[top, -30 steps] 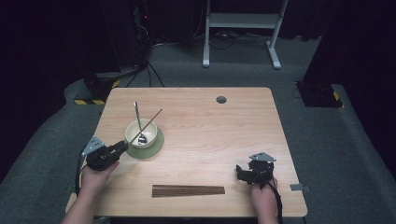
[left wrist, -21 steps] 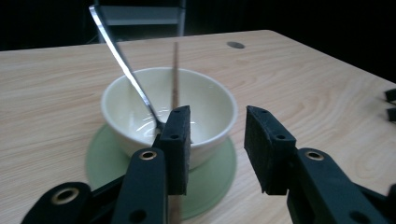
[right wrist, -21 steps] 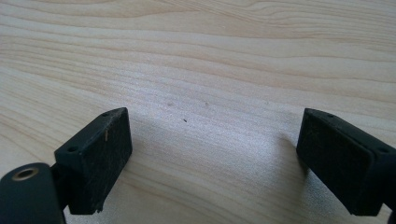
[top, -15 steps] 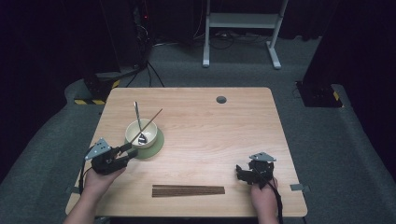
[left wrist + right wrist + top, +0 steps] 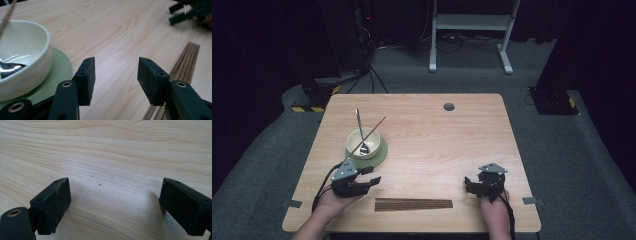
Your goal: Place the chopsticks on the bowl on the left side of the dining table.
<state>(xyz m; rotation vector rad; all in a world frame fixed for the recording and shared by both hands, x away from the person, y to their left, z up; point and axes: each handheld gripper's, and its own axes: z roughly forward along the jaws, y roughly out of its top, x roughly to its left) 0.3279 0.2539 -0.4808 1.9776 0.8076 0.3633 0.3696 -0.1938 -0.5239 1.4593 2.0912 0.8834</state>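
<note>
Chopsticks (image 5: 413, 204) lay in a flat bundle near the bench's (image 5: 452, 145) front edge, between the two hands. Just left of them hovered the left tool (image 5: 373, 180), its jaws having just been opening with nothing between them (the cream bowl (image 5: 363, 141) on its green saucer (image 5: 380, 152) sat close behind). Well to the right, the right tool (image 5: 470, 184) stood wide open over bare wood.

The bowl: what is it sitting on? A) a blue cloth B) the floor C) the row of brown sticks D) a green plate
D: the white bowl with a spoon in it sits on a round green plate, away from the brown sticks near the table's front edge.
</note>
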